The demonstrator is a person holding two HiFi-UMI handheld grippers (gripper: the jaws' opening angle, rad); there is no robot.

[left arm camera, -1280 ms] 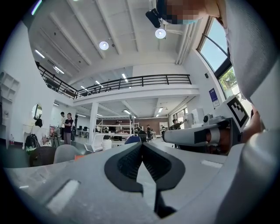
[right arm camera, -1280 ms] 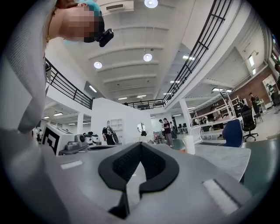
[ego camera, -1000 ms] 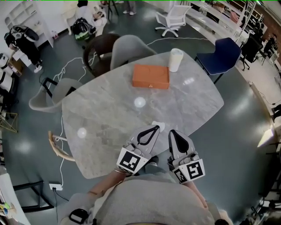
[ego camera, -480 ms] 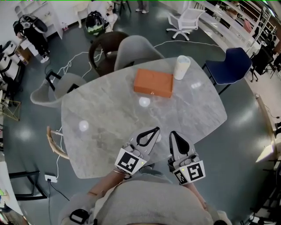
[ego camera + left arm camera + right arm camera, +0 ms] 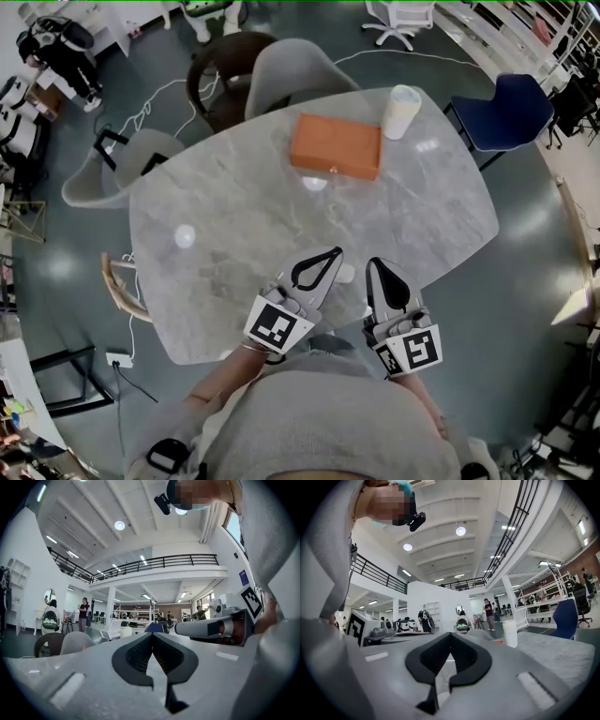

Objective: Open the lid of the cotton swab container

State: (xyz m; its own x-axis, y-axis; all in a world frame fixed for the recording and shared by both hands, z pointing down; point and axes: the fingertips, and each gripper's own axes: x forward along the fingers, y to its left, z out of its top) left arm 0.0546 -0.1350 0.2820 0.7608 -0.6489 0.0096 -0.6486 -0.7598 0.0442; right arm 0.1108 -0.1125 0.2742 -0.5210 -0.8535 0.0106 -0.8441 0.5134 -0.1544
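Your left gripper (image 5: pixel 335 253) and right gripper (image 5: pixel 373 264) are both closed and empty over the marble table's (image 5: pixel 216 216) near edge. The white cylindrical container (image 5: pixel 401 111) stands at the far right, beside the orange box (image 5: pixel 336 146).

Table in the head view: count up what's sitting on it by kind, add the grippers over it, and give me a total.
orange box: 1
white cylindrical container: 1
small white item between the grippers, too small to identify: 1
grippers, the left gripper and the right gripper, both shut and empty: 2
Total: 5
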